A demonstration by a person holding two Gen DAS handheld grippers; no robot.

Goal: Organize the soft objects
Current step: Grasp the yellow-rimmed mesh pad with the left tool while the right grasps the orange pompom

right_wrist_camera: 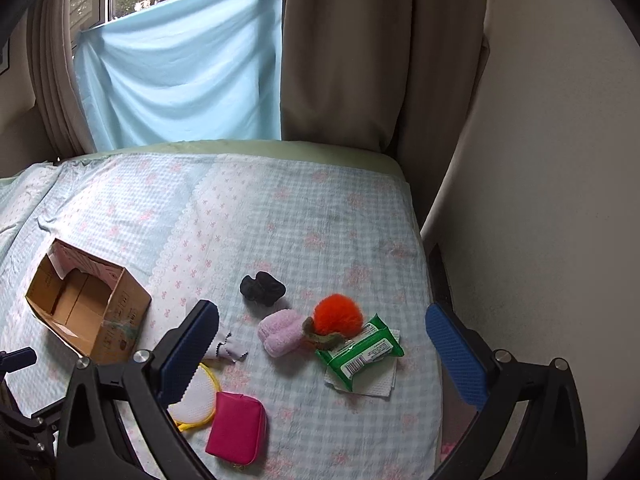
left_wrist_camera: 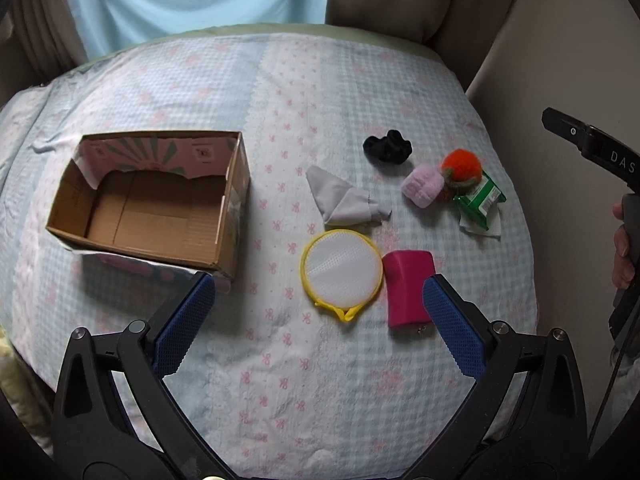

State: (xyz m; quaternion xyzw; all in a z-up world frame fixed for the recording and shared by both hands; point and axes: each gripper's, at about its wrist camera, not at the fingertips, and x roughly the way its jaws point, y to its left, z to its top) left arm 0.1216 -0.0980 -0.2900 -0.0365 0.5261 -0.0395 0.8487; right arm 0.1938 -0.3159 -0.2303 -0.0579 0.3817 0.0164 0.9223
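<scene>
Several soft items lie on the bed to the right of an open cardboard box [left_wrist_camera: 152,208] [right_wrist_camera: 86,310]: a black scrunchie [left_wrist_camera: 387,145] [right_wrist_camera: 262,286], a grey cloth [left_wrist_camera: 344,200] [right_wrist_camera: 228,350], a round white mesh pouch with yellow rim [left_wrist_camera: 342,270] [right_wrist_camera: 198,400], a pink pouch [left_wrist_camera: 408,286] [right_wrist_camera: 237,426], a lilac fluffy piece [left_wrist_camera: 423,185] [right_wrist_camera: 281,331], an orange pompom [left_wrist_camera: 461,168] [right_wrist_camera: 338,312] and a green wipes pack [left_wrist_camera: 480,200] [right_wrist_camera: 360,352]. My left gripper [left_wrist_camera: 318,292] is open above the mesh pouch. My right gripper [right_wrist_camera: 322,320] is open above the lilac piece and pompom.
A checked bedspread [left_wrist_camera: 280,100] [right_wrist_camera: 312,220] covers the bed. A light blue sheet [right_wrist_camera: 180,80] and beige curtains [right_wrist_camera: 344,52] hang at the far edge. A wall [right_wrist_camera: 540,160] runs along the right. A hand [left_wrist_camera: 622,248] holds the right gripper's handle at the right edge.
</scene>
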